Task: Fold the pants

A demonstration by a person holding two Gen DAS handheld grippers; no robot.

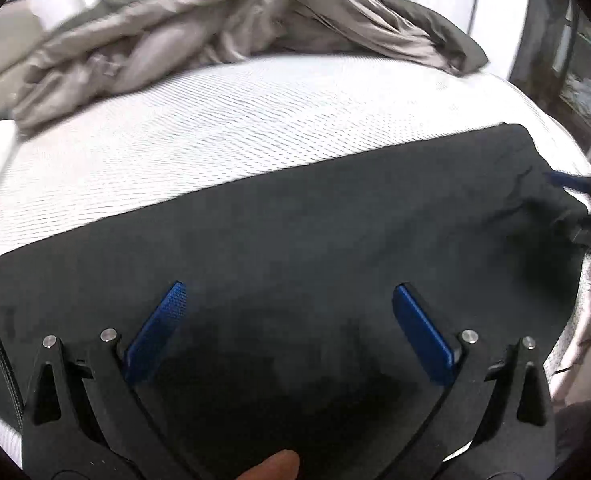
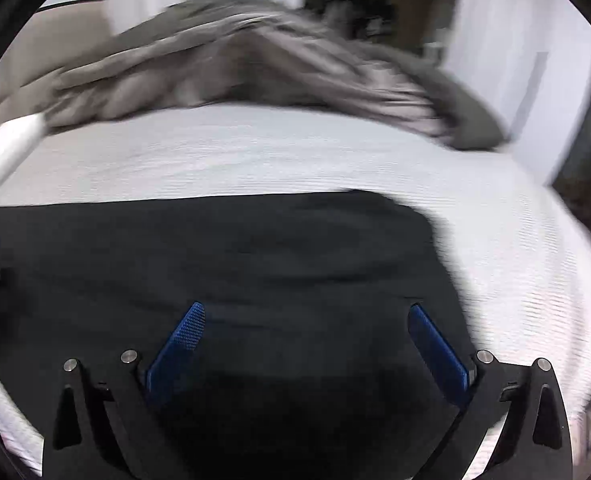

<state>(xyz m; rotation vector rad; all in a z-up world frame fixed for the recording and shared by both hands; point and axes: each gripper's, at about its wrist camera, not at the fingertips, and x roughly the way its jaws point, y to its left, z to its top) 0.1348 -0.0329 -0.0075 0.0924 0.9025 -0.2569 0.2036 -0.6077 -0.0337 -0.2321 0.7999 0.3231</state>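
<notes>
The left tongs stood wide apart with nothing between their blue pads, poised just above the black pants, and a fingertip of the person holding them showed at the bottom edge of the left wrist view. The right tongs were likewise spread wide and empty, their blue fingers over the same dark cloth; whether either pair touched the fabric could not be told. The pants lay flat as a broad dark band directly under and ahead of both tongs, on the white textured mattress of a bed. In the left wrist view the right tongs appeared blurred far off to the right, at the cloth's wrinkled right-hand end. In the right wrist view the pants ended just to the right of the right tongs, with bare mattress beyond that edge, and the view was smeared with motion blur. Well beyond both tongs, across an open stretch of mattress, a crumpled grey blanket was heaped along the far side of the bed. Farther right of the left tongs, off the bed, a dark shelf unit held things too blurred to make out.
</notes>
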